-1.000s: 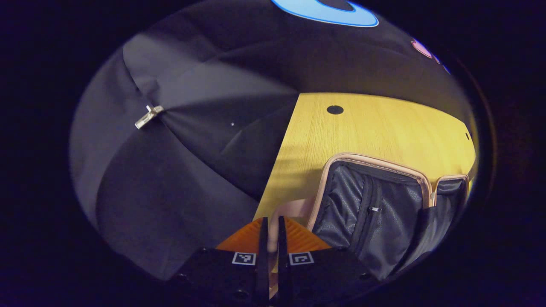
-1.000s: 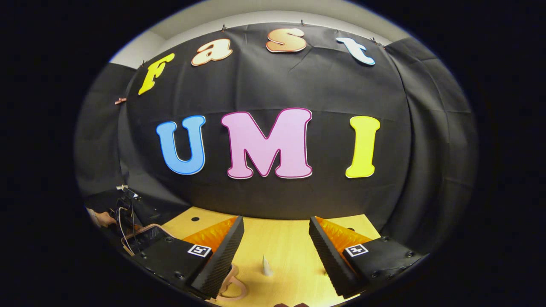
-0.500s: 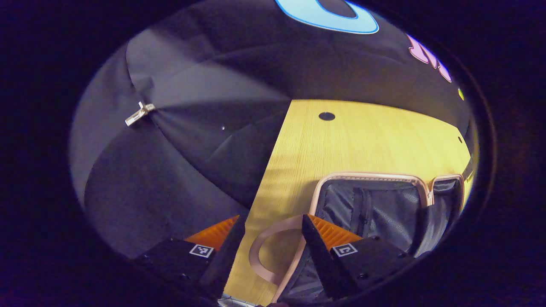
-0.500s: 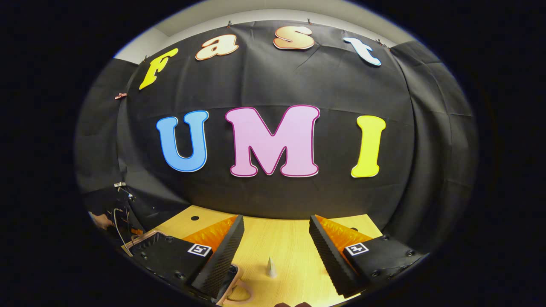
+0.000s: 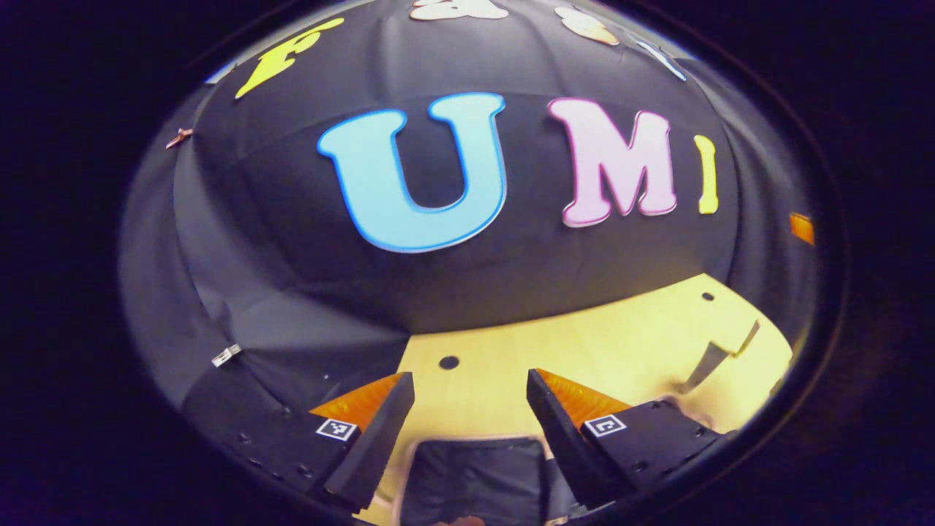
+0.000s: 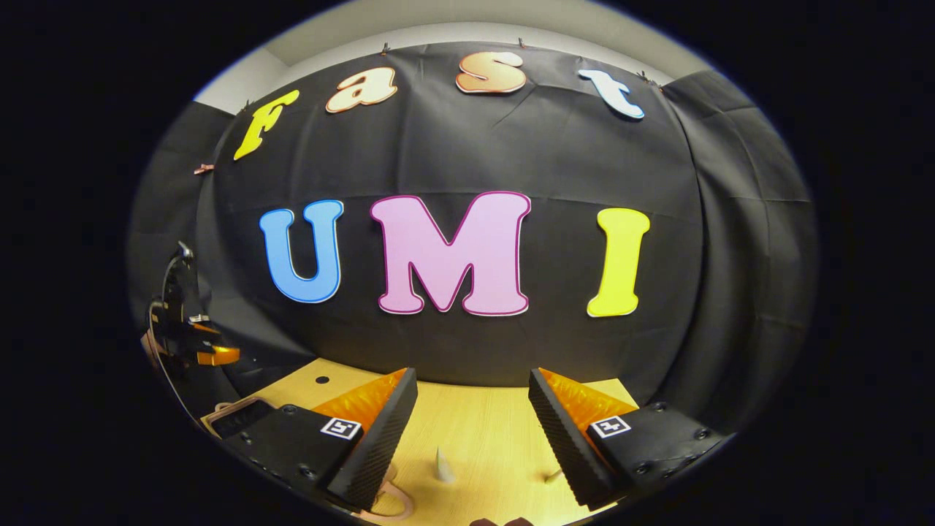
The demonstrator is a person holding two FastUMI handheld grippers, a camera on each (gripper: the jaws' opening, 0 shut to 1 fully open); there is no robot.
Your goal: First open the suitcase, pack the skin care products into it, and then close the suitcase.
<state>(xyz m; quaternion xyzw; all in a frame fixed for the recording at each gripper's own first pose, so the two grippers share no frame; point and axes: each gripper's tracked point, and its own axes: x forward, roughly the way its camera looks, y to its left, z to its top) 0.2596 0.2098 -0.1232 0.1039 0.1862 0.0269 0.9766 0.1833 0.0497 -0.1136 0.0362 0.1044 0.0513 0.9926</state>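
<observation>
The suitcase lies open on the wooden table, its dark lining and pink rim showing low between the fingers of my left gripper, which is open and holds nothing. My right gripper is open too, hovering over the table. Below it stands a small white cone-tipped skin care item, with a second small piece by the right finger. A pink loop handle peeks out beside the left finger. The suitcase's corner sits at the far left, with the left gripper raised above it.
The light wooden table has small dark holes. A blurred greyish upright item stands on it at the right. Black cloth walls close the booth behind and to both sides.
The left gripper was shut on the pink handle, opened and let it go, then rose and swung to face the back wall. The right gripper has hardly moved.
</observation>
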